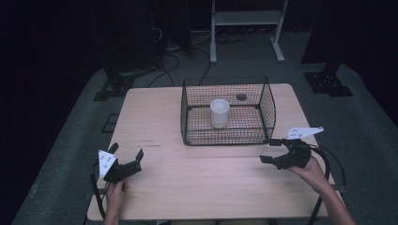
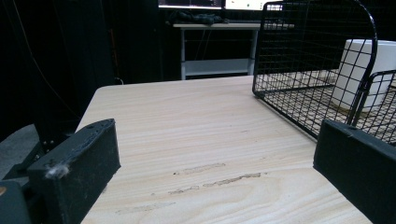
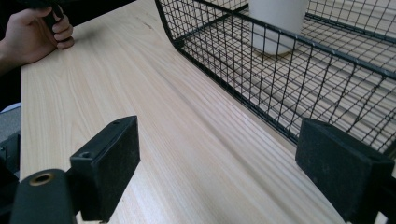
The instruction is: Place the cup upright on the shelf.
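A black wire basket (image 1: 225, 135) stands on the wooden table (image 1: 150, 117), at the middle toward the far edge. Upright inside it is a white cup (image 1: 219, 112). My left gripper (image 1: 126, 151) rests near the front left of the table, open and holding nothing. My right gripper (image 1: 270, 150) is open and holding nothing, just off the basket's front right corner. In the left gripper view, the gripper (image 2: 215, 158) faces bare wood, with the basket (image 2: 299, 51) and cup (image 2: 364, 70) ahead to the right. In the right gripper view, the gripper (image 3: 219, 163) lies along the basket's (image 3: 261, 70) wall, the cup (image 3: 278, 23) behind the mesh.
A small round hole (image 1: 241, 97) in the tabletop lies under the basket's far side. Beyond the table stand a pale metal shelf frame (image 1: 246, 18), floor cables (image 1: 169, 61) and dark stand bases (image 1: 328, 84). The other hand (image 3: 35, 32) grips its handle across the table.
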The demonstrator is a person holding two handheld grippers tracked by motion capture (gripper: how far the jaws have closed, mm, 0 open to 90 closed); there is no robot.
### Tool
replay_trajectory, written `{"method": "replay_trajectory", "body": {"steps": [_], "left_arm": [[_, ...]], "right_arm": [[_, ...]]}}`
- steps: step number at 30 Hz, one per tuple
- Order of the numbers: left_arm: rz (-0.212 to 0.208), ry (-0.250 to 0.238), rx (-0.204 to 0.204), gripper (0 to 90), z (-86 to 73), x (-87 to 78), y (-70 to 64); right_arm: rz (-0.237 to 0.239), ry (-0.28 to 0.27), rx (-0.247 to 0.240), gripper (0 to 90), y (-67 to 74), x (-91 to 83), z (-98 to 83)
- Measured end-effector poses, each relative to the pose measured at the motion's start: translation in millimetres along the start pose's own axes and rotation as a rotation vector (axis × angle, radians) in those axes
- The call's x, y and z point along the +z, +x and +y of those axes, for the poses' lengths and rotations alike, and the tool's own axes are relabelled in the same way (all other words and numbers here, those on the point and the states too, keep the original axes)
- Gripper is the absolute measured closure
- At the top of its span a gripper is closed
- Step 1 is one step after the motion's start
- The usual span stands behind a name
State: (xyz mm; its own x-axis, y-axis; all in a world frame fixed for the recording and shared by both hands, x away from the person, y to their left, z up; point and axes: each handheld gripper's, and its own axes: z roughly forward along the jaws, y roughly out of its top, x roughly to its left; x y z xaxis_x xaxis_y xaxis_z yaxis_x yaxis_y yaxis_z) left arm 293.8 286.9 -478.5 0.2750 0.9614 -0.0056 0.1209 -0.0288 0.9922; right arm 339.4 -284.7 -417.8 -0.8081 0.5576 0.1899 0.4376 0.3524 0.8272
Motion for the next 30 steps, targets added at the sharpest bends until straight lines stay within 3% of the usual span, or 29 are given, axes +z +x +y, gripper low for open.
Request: {"method": "replay_trajectory", "body": {"steps": [16, 23, 26, 30], "left_arm": [[0.0, 0.0, 0.001, 0.0, 0.0, -0.1, -0.1], [0.0, 0.0, 0.002, 0.0, 0.0, 0.0, -0.2], [0.001, 0.0, 0.001, 0.0, 0.0, 0.0, -0.2], [0.0, 0.0, -0.001, 0.0, 0.0, 0.0, 0.0]], "right_arm": [[-0.051, -0.044, 0.018, 12.8, 5.6, -11.9, -30.1], [-0.083, -0.088, 0.022, 12.8, 15.2, -18.2, -44.2], [-0.091, -0.145, 0.039, 12.8, 19.2, -21.4, -52.4], [-0.108, -0.18, 0.048, 12.8, 23.8, -21.8, -59.3]]}}
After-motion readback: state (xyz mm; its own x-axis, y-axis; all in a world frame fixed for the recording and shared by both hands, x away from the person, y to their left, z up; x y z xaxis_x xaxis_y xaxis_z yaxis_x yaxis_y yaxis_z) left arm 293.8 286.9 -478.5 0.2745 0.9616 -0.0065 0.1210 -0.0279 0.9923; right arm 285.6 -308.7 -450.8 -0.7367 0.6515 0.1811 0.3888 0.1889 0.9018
